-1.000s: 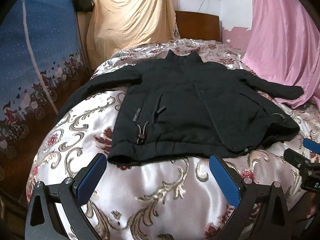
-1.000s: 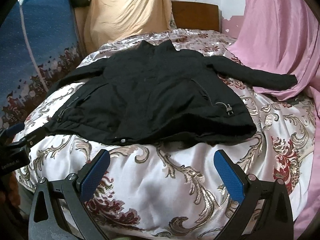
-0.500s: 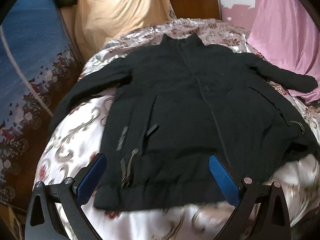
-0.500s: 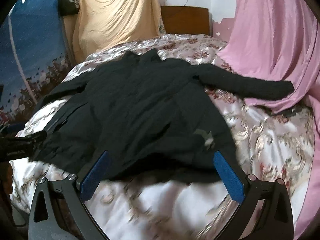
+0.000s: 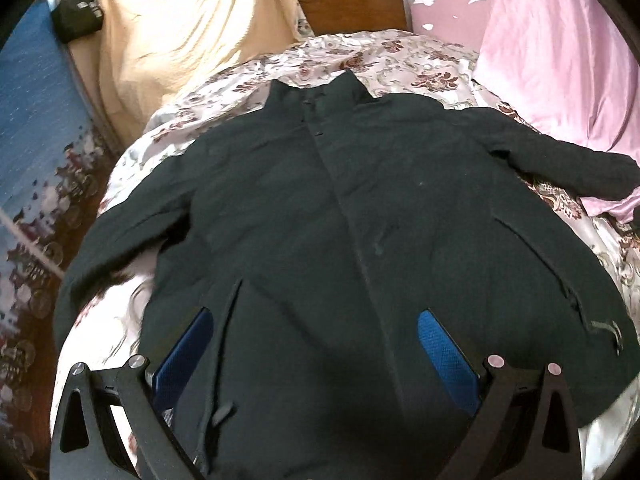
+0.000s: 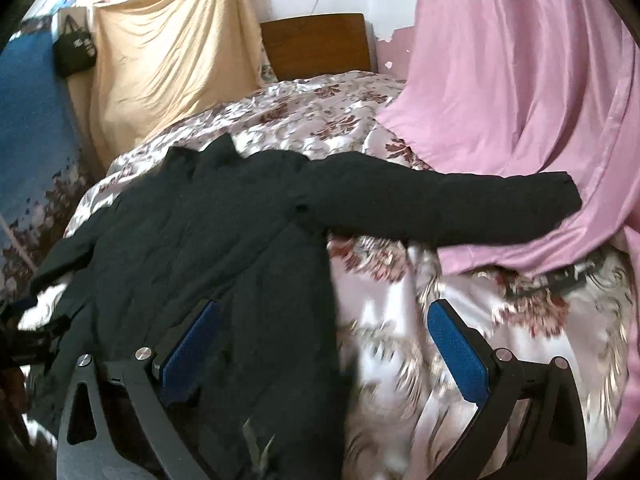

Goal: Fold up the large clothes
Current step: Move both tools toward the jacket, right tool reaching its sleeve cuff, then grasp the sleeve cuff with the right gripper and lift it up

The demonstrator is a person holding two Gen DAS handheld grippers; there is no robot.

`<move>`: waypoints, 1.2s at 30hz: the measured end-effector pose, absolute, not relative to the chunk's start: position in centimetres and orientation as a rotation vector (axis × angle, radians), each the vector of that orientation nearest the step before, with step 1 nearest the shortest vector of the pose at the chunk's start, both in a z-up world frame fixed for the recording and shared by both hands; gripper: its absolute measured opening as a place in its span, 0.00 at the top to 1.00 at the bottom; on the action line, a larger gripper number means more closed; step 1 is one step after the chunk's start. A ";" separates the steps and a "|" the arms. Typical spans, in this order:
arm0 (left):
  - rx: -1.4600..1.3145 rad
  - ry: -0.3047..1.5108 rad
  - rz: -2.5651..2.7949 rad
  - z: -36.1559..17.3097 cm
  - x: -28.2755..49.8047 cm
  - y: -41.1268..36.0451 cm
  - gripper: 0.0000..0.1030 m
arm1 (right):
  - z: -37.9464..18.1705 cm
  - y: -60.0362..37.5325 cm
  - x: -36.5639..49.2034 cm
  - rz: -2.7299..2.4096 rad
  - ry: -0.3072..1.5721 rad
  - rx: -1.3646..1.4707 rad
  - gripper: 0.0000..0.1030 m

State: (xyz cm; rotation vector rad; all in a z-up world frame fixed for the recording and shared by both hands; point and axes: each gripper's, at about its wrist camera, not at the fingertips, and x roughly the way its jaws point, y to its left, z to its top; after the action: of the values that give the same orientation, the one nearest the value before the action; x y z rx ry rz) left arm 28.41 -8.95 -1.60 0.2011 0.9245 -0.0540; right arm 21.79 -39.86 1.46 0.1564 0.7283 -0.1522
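A large black jacket lies face up on the bed, collar away from me, both sleeves spread. My left gripper hovers open over its lower front, blue pads either side of the zip line. In the right wrist view the same jacket fills the left half, and its right sleeve stretches out onto pink cloth. My right gripper is open over the jacket's right side edge: its left pad is over black fabric, its right pad over the bedspread. Nothing is held in either gripper.
The bed wears a shiny floral bedspread. A pink sheet hangs at the right and drapes onto the bed. A cream cloth, a wooden headboard and a black bag are behind. A blue patterned cloth borders the left.
Both grippers have advanced from the foot of the bed to above the jacket. The left one now sits over the lower front, the right one over the right side edge. Both stay open.
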 end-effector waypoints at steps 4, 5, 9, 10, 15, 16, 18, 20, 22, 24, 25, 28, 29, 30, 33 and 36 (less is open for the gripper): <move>0.194 0.928 -0.096 -2.7 32.0 -11.4 0.00 | 0.7 -44.0 25.2 -0.166 0.719 0.217 0.01; 0.189 0.924 -0.114 -2.9 32.9 -12.2 0.00 | 0.6 -44.8 25.8 -0.168 0.720 0.227 0.01; 0.173 0.897 -0.180 -4.0 36.3 -15.4 0.00 | 0.4 -49.3 28.7 -0.211 0.713 0.244 0.01; 0.164 0.888 -0.204 -4.3 37.4 -16.5 0.00 | 0.4 -50.2 29.2 -0.229 0.714 0.246 0.01; 0.157 0.856 -0.280 -6.0 42.6 -21.9 0.00 | -0.4 -56.7 31.7 -0.355 0.746 0.321 0.01; 0.157 0.850 -0.283 -6.2 43.2 -22.5 0.00 | -0.5 -58.0 31.9 -0.394 0.753 0.338 0.01; 0.159 0.836 -0.285 -6.9 45.2 -24.2 0.00 | -0.4 -60.0 32.0 -0.437 0.739 0.374 0.01; 0.155 0.847 -0.284 -8.0 47.3 -25.6 0.00 | -0.2 -61.6 31.8 -0.465 0.720 0.409 0.01; 0.146 0.870 -0.286 -8.8 48.8 -26.6 0.00 | -0.4 -63.1 31.6 -0.462 0.697 0.468 0.01; 0.145 0.883 -0.282 -9.6 50.2 -27.5 0.00 | -1.1 -64.6 31.9 -0.460 0.697 0.544 0.01; 0.144 0.887 -0.278 -9.8 50.8 -27.8 0.00 | -1.4 -65.2 32.0 -0.464 0.699 0.569 0.01; 0.137 0.892 -0.256 -10.6 52.4 -28.3 0.00 | -2.9 -66.7 32.7 -0.475 0.710 0.633 0.01; 0.131 0.902 -0.252 -11.0 52.9 -28.4 0.00 | -3.2 -66.9 32.6 -0.482 0.711 0.645 0.01; 0.127 0.911 -0.249 -11.4 53.2 -28.4 0.00 | -3.4 -66.8 32.6 -0.488 0.710 0.657 0.01; 0.102 0.950 -0.249 -13.0 53.7 -28.1 0.00 | -4.7 -67.1 32.7 -0.522 0.702 0.715 0.08; 0.086 0.959 -0.254 -13.7 53.8 -27.9 0.00 | -5.8 -67.0 32.5 -0.541 0.711 0.744 0.16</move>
State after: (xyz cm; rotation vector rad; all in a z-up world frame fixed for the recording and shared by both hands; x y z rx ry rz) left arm 53.81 -27.93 -13.72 0.0860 0.9589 -0.2544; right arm 32.52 -66.96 -5.79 0.7441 0.7107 -0.5409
